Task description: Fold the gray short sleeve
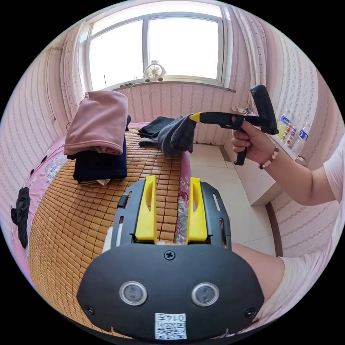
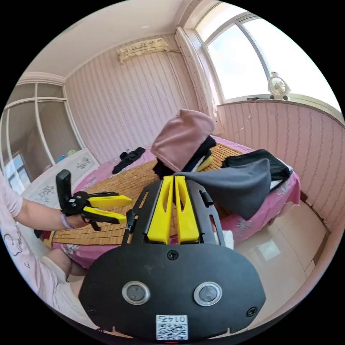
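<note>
The gray short sleeve [image 2: 237, 187] hangs bunched over the bed's far corner, lifted by one edge. My right gripper [image 2: 174, 176] is shut on that edge, its yellow jaws pressed together. The left gripper view has the same gripper [image 1: 192, 117] in a hand at upper right, with the gray short sleeve [image 1: 176, 136] drooping from its tip onto the mat. My left gripper [image 1: 172, 178] is open above the bed's edge, nothing between its jaws. In the right gripper view, a hand holds the left gripper [image 2: 128, 209] open, off to the left and apart from the garment.
A pink folded garment on dark ones [image 1: 99, 125] is stacked on the bamboo mat [image 1: 72, 215]. A black folded garment [image 1: 154, 125] lies behind the gray one. A small black item [image 1: 21, 212] lies on the pink sheet. Bottles [image 1: 293, 133] stand on a ledge; tiled floor [image 1: 222, 187] is beside the bed.
</note>
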The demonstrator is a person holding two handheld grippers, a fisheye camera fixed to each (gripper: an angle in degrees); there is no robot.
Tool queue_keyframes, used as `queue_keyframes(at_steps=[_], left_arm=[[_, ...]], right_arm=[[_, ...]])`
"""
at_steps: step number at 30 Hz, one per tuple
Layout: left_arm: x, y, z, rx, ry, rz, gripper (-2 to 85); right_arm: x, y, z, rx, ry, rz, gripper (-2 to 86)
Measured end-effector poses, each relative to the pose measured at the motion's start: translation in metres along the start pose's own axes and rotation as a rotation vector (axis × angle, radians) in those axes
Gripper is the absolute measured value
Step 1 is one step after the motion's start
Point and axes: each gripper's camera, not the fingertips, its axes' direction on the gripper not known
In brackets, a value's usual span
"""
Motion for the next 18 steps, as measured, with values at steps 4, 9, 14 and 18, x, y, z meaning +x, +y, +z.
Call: queue_keyframes(at_steps=[4, 9, 14, 18], left_arm=[[0.011, 0.049, -0.078, -0.024, -0.103, 0.018, 13.5], [-0.018, 0.111, -0.215, 0.047, -0.370, -0.309, 8.2], [-0.010, 0.161, -0.370, 0.208, -0.711, -0.338, 3.6], [-0.001, 0.210, -0.406, 0.215, -0.800, -0.404, 2.5]], right_arm=[[-0.096, -0.021, 0.033, -0.049, -0.452, -0.053, 0.0], [-0.204, -0.058, 0.062, 0.015, -0.757, -0.032, 0.1], [-0.286, -0.084, 0.075, 0.065, -0.857, -0.079, 0.3], [-0.330, -0.049, 0.111, -0.080, -0.642, -0.169, 0.5]])
